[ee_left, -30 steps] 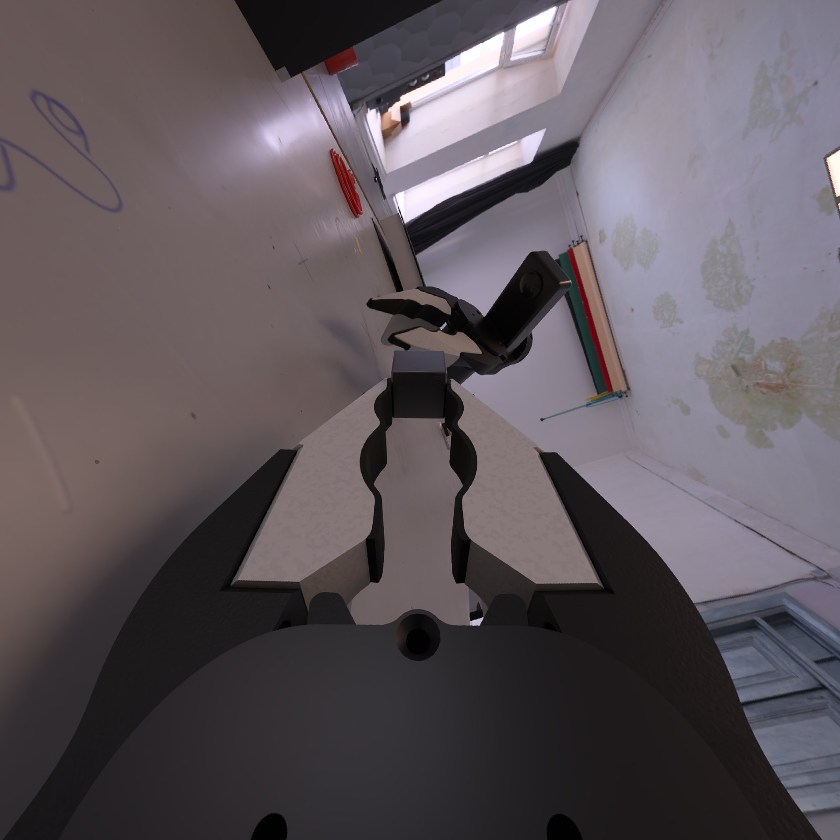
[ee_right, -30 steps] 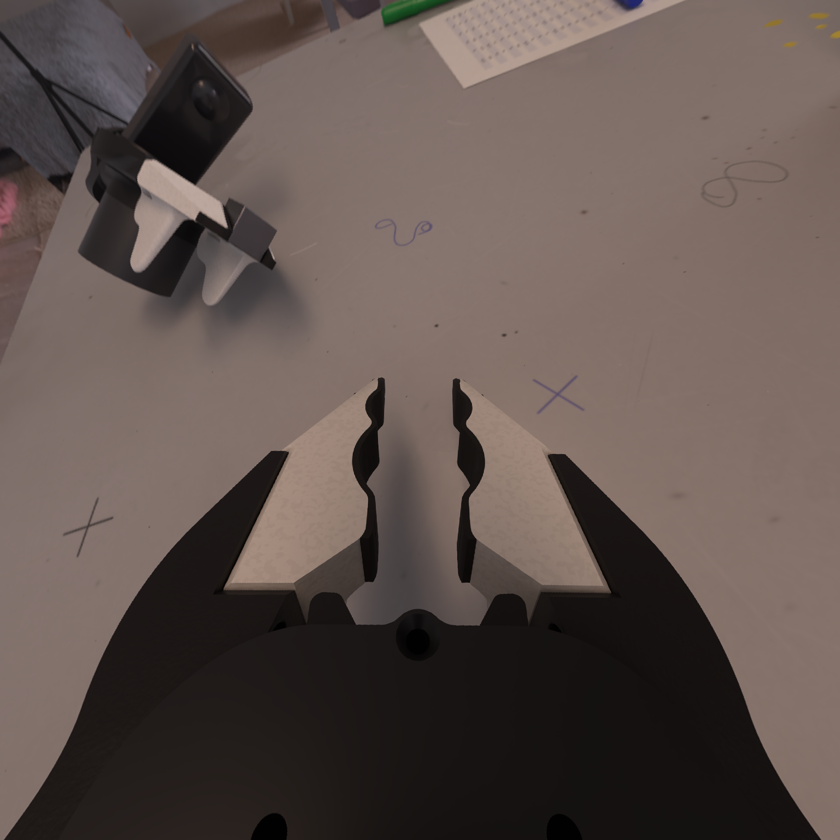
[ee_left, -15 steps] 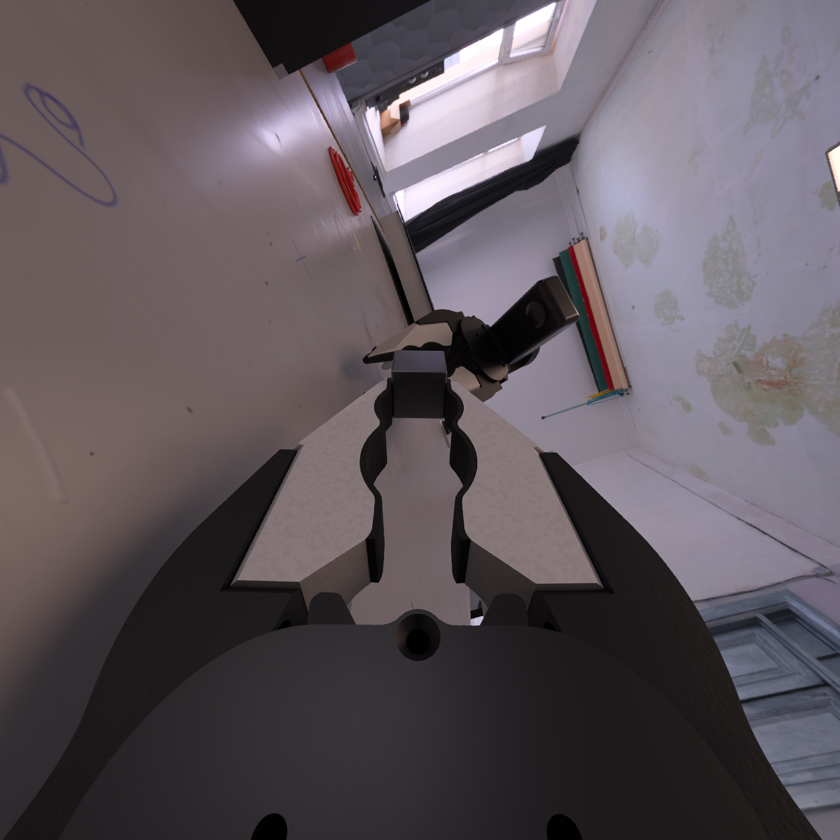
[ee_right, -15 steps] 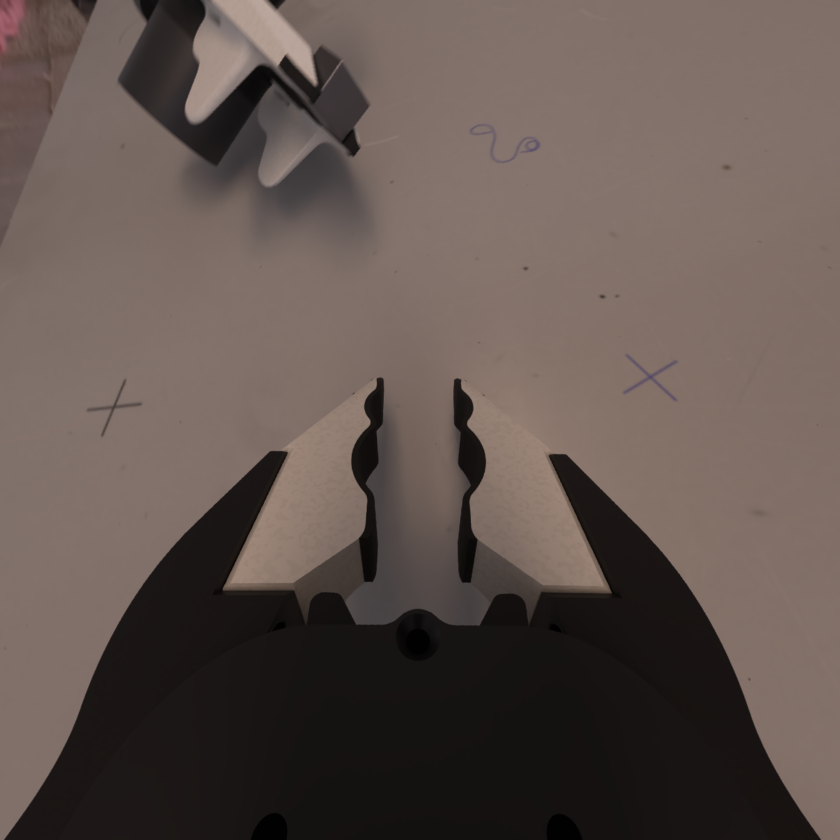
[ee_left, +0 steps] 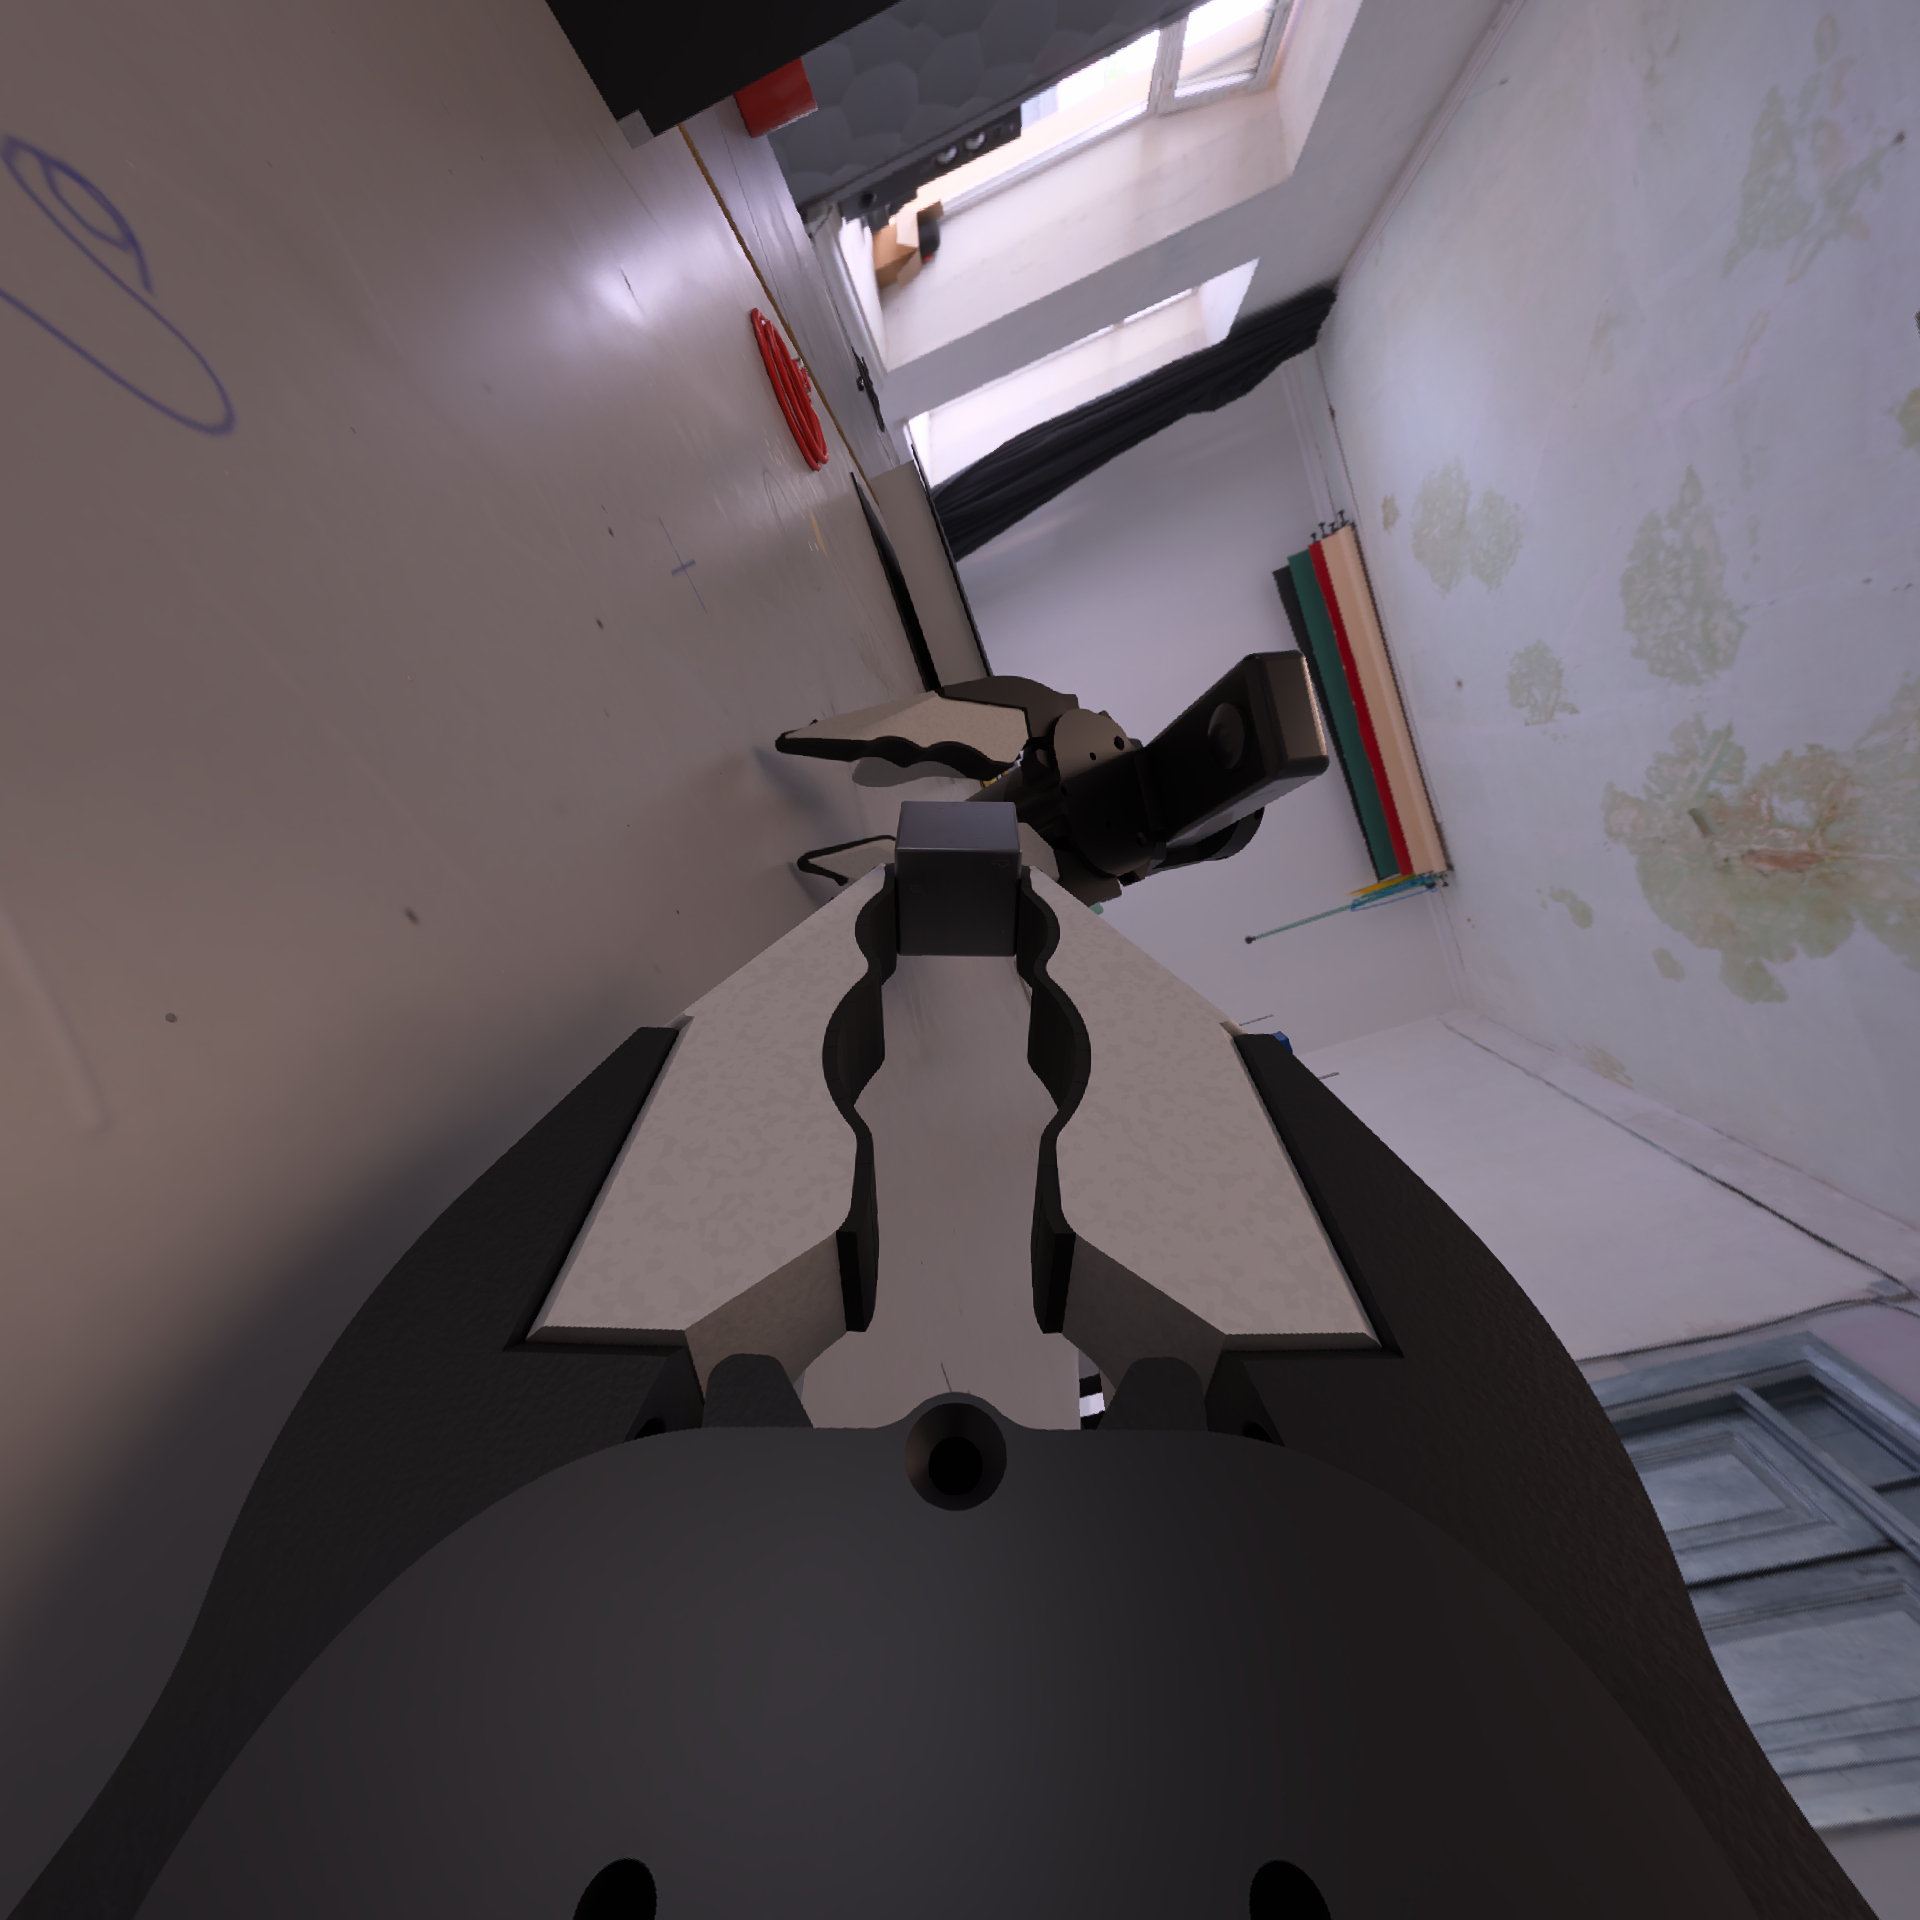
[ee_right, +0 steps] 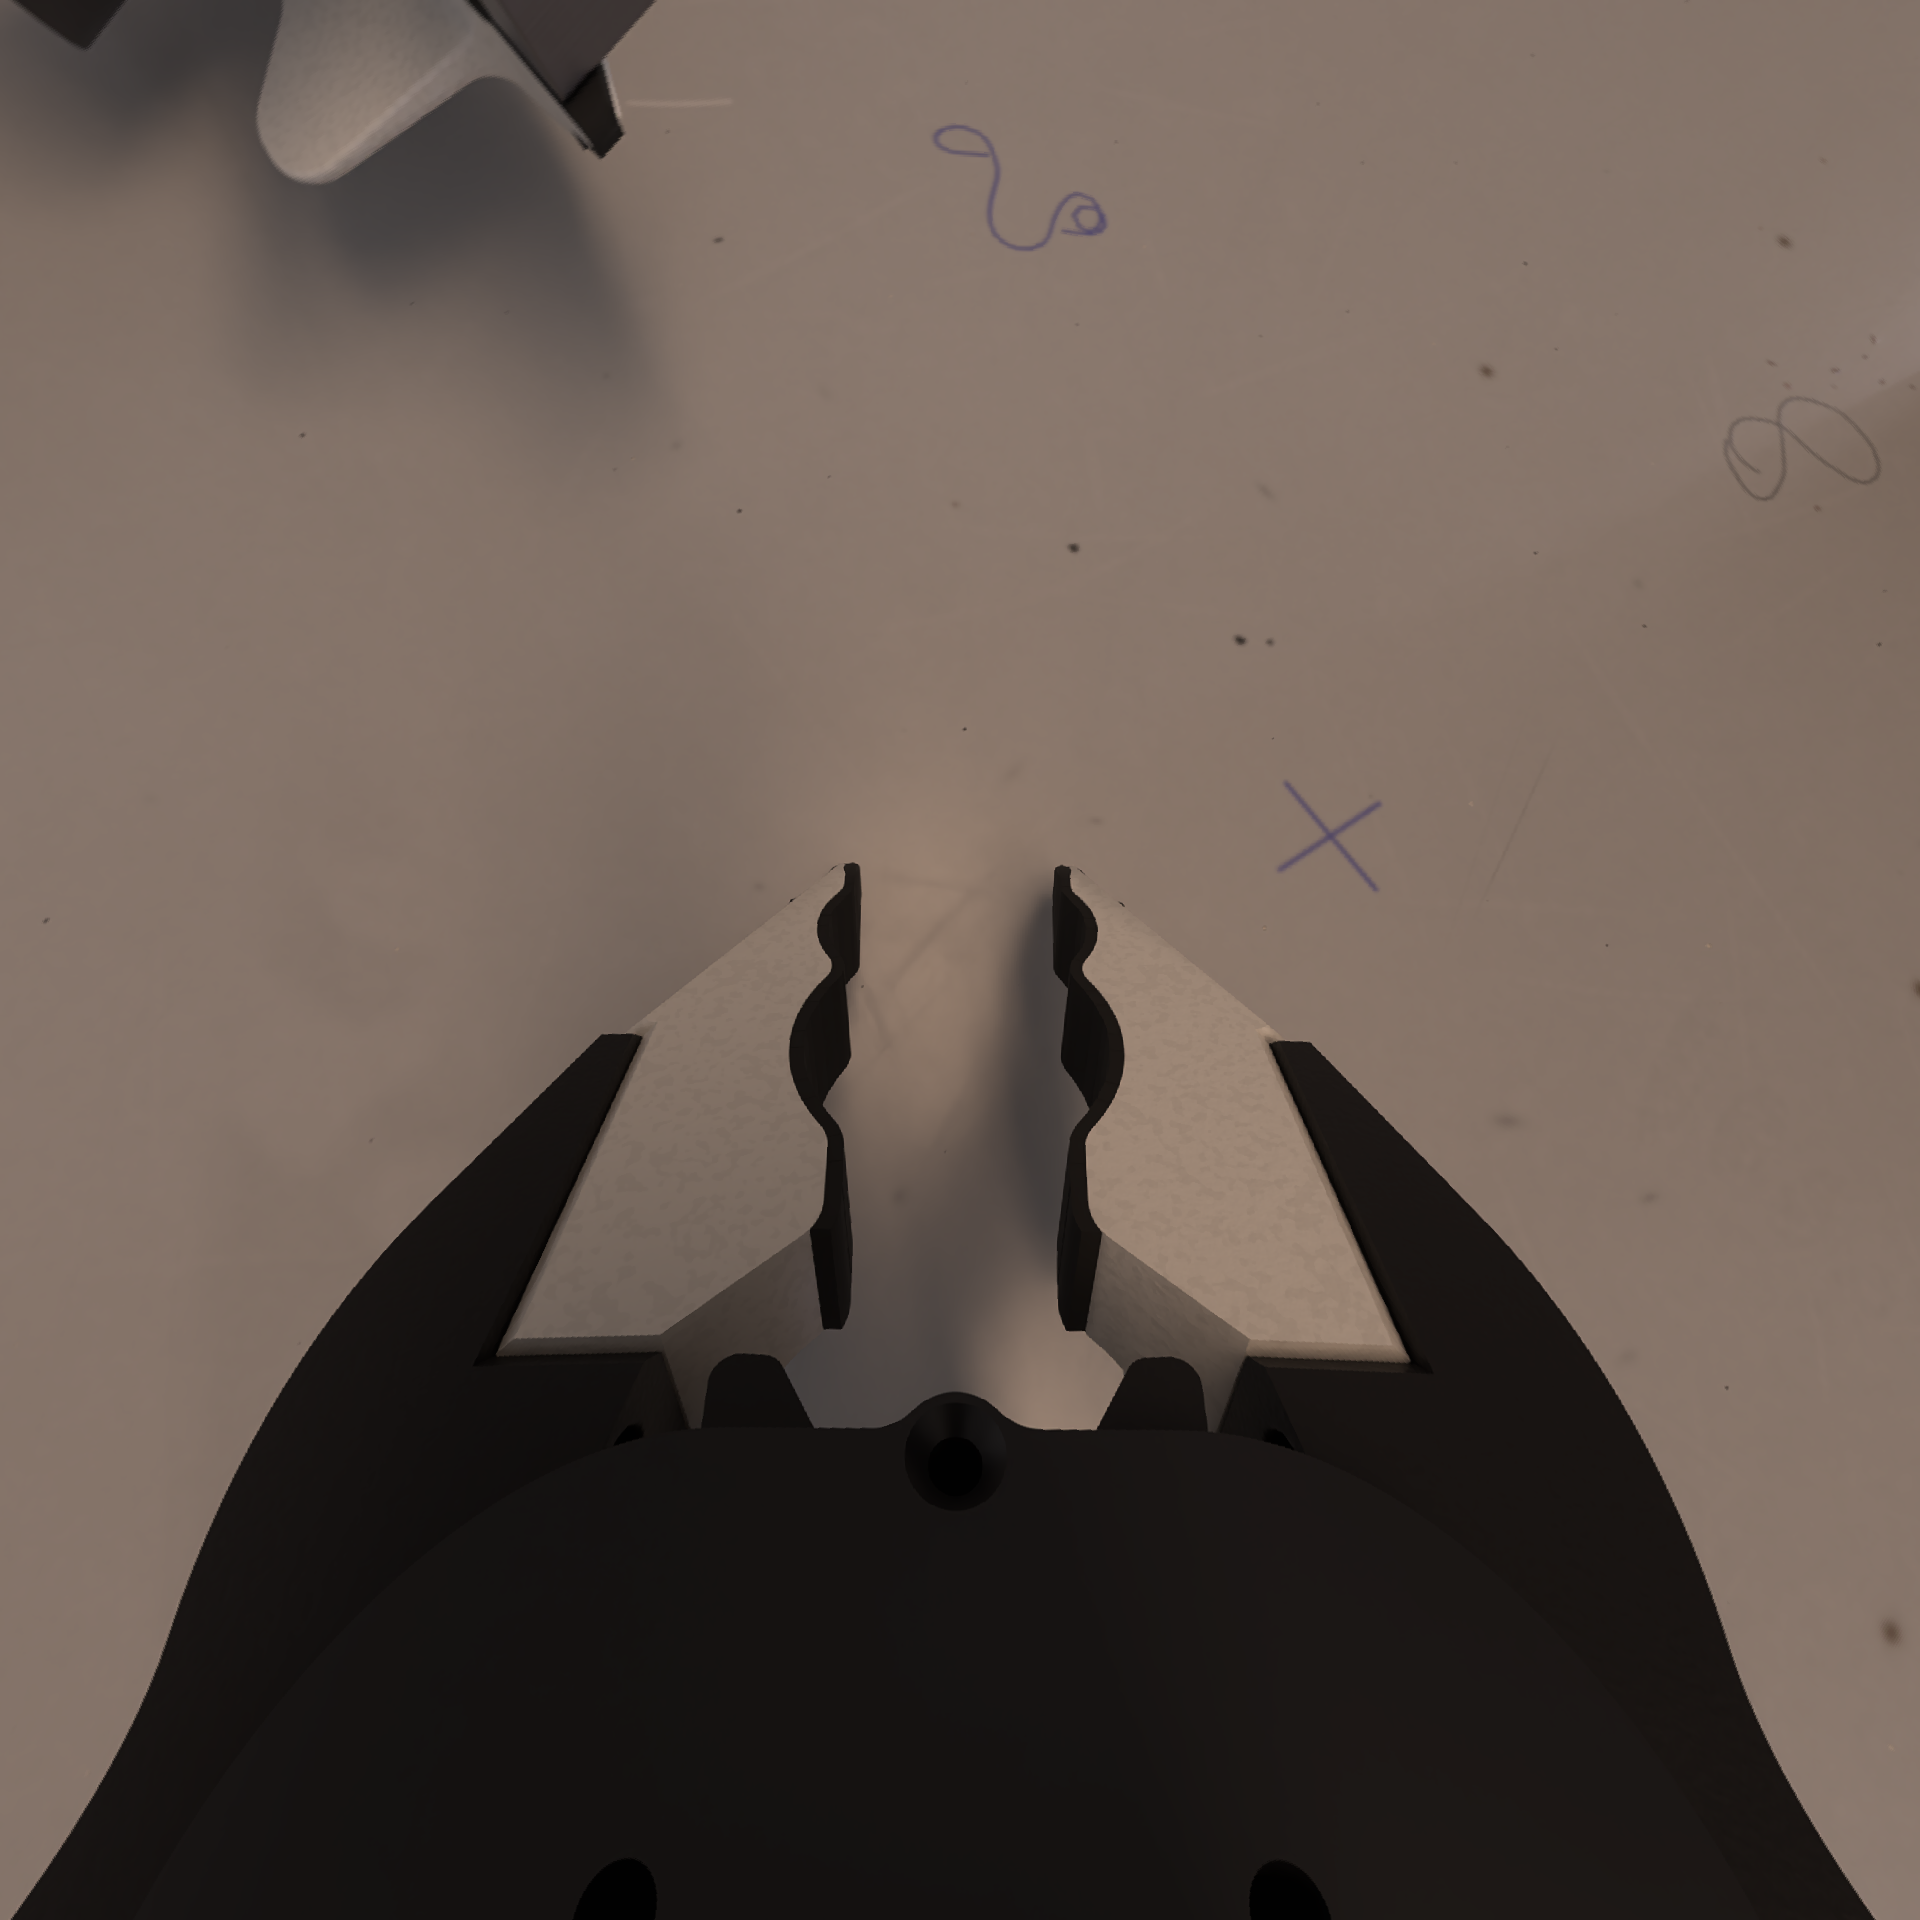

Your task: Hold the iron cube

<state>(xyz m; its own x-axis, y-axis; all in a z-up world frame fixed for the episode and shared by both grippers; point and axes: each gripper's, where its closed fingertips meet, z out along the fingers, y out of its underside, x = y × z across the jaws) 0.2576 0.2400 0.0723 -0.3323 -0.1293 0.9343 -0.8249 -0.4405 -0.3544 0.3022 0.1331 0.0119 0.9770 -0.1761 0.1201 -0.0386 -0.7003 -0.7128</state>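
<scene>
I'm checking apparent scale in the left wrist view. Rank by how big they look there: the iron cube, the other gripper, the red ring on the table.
1. Right gripper, though it sits farther off.
2. Iron cube, nearer the camera.
3. Red ring, seen edge-on and far away, so unsure.

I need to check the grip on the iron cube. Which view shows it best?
The left wrist view: the iron cube sits centred, pinched between the left gripper's fingertips. The right wrist view catches only a cropped dark corner of it at the top edge.
</scene>
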